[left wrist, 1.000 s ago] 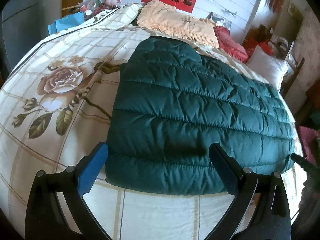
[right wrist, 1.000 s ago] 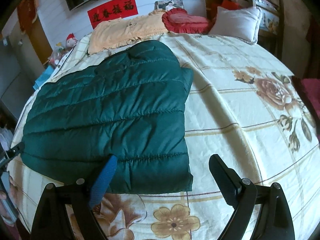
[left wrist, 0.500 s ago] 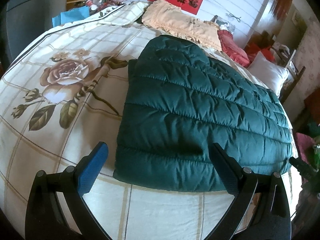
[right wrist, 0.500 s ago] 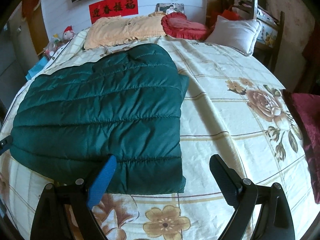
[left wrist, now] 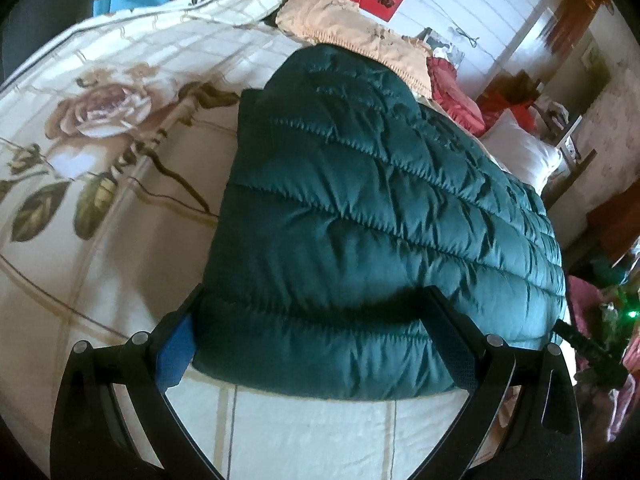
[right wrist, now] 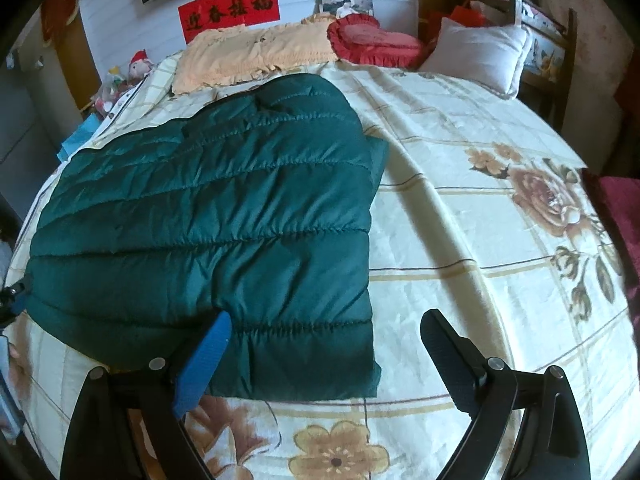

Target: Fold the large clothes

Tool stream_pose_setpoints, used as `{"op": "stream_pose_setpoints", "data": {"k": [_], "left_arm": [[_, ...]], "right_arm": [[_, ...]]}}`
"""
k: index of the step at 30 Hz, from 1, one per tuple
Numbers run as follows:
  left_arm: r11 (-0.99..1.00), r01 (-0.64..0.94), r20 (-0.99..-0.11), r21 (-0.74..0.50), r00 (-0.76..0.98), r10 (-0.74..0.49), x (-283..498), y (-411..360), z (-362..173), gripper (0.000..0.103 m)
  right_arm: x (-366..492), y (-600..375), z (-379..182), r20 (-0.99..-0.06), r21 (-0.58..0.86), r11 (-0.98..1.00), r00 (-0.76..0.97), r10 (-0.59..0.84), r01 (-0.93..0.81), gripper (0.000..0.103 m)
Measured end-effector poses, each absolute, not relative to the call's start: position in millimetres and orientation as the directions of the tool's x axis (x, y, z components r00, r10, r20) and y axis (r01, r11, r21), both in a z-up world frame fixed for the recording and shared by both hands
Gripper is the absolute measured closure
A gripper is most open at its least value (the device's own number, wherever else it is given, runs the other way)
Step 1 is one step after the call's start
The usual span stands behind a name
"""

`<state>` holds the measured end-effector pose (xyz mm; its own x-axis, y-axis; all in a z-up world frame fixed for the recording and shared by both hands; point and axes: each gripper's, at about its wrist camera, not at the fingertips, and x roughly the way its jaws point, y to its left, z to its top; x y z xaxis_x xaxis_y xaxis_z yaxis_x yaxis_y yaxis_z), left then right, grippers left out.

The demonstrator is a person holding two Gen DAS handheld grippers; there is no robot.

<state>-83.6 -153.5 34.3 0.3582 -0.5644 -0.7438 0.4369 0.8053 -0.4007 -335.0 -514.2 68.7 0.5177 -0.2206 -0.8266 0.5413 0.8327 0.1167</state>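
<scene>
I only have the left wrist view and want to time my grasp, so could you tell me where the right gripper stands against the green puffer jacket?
Observer: The right gripper is open at the near right corner of the green puffer jacket, with its blue finger over the hem and its black finger over the bare floral bedsheet.
Operator: Thank you. Is that right edge tidy?
Observer: Not quite. Towards the far end, a lower layer pokes out beyond the top one.

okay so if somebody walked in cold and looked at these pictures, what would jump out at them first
A dark green puffer jacket sprawls across the rose-printed bedspread. Both open claws, left and right, sit at its near hem. A red banner hangs on the wall behind the pillows.
</scene>
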Motion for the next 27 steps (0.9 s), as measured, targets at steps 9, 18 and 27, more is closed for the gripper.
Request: {"op": "stream_pose_setpoints", "data": {"k": [9,18,27], "left_arm": [[0.789,0.444,-0.745,-0.424,0.324,-0.583,-67,-167,27,0.0],[0.777,0.435,-0.738,-0.454,0.305,-0.602,-54,-173,21,0.0],[0.781,0.435,-0.728,-0.448,0.33,-0.601,-58,-173,20,0.0]], "right_arm": [[-319,-540,47,-0.777,0.335,0.828,0.628,-0.028,0.45,0.0],[-302,-551,30,-0.733,0.484,0.783,0.67,0.118,0.392,0.0],[-288,-540,30,-0.717,0.51,0.766,0.685,0.127,0.392,0.0]]}}
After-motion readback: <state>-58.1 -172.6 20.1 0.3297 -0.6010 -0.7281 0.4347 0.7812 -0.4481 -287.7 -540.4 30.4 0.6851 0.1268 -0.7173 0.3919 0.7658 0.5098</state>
